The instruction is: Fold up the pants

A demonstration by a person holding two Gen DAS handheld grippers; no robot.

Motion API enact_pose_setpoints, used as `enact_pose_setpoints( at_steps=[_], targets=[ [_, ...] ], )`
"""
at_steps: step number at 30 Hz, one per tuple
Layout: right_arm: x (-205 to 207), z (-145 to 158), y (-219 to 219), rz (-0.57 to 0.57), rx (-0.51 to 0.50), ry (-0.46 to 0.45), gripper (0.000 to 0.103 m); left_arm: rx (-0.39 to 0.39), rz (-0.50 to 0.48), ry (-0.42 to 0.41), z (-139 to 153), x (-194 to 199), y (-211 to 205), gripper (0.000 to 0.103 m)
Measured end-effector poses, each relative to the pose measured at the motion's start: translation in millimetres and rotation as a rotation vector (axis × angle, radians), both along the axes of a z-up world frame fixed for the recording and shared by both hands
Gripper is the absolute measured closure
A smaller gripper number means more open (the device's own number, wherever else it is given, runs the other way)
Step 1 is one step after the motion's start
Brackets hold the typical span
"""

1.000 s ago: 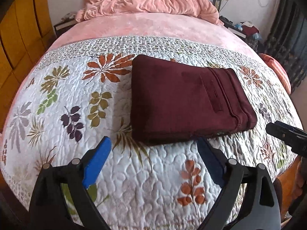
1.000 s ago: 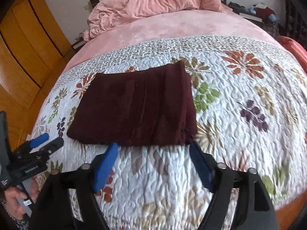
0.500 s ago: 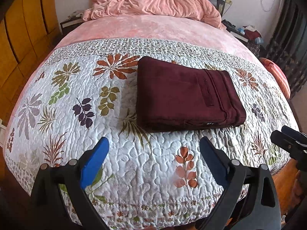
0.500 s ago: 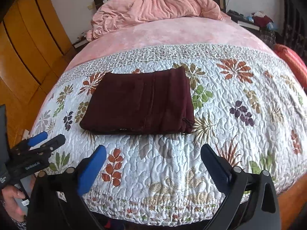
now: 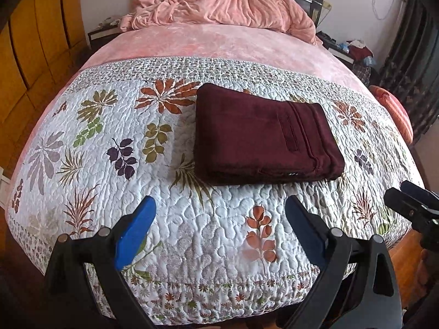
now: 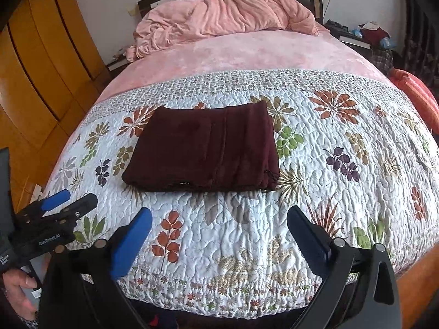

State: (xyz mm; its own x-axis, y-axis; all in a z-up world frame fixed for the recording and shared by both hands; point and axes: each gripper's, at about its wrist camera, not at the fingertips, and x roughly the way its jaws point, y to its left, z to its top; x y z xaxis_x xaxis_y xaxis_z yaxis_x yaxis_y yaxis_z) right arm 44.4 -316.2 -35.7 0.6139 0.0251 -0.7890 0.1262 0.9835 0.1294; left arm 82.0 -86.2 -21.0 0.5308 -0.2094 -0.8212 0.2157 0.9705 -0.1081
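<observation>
The dark maroon pants (image 5: 260, 137) lie folded into a flat rectangle on the floral quilt (image 5: 109, 150); they also show in the right wrist view (image 6: 203, 148). My left gripper (image 5: 219, 219) is open and empty, held back near the foot edge of the bed, apart from the pants. My right gripper (image 6: 219, 227) is open and empty too, also back from the pants. The left gripper shows at the left edge of the right wrist view (image 6: 68, 203), and the right gripper at the right edge of the left wrist view (image 5: 406, 194).
A crumpled pink blanket (image 5: 225, 2) lies at the head of the bed, on a pink sheet (image 5: 219, 44). A wooden wardrobe (image 6: 41, 54) stands at the left. Cluttered nightstands (image 6: 356, 35) and an orange cushion (image 6: 417, 93) are at the right.
Both grippers have pulled back from the pants toward the foot of the bed. The folded pants have stayed in place. Both grippers stay open.
</observation>
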Motion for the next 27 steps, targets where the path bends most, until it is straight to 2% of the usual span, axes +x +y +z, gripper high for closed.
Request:
enact_pose_setpoints(
  at_steps=[27],
  targets=[
    [-7, 7, 7, -0.01, -0.004, -0.014, 0.004, 0.058, -0.021, -0.056, 16, -9, -3, 0.008]
  ],
)
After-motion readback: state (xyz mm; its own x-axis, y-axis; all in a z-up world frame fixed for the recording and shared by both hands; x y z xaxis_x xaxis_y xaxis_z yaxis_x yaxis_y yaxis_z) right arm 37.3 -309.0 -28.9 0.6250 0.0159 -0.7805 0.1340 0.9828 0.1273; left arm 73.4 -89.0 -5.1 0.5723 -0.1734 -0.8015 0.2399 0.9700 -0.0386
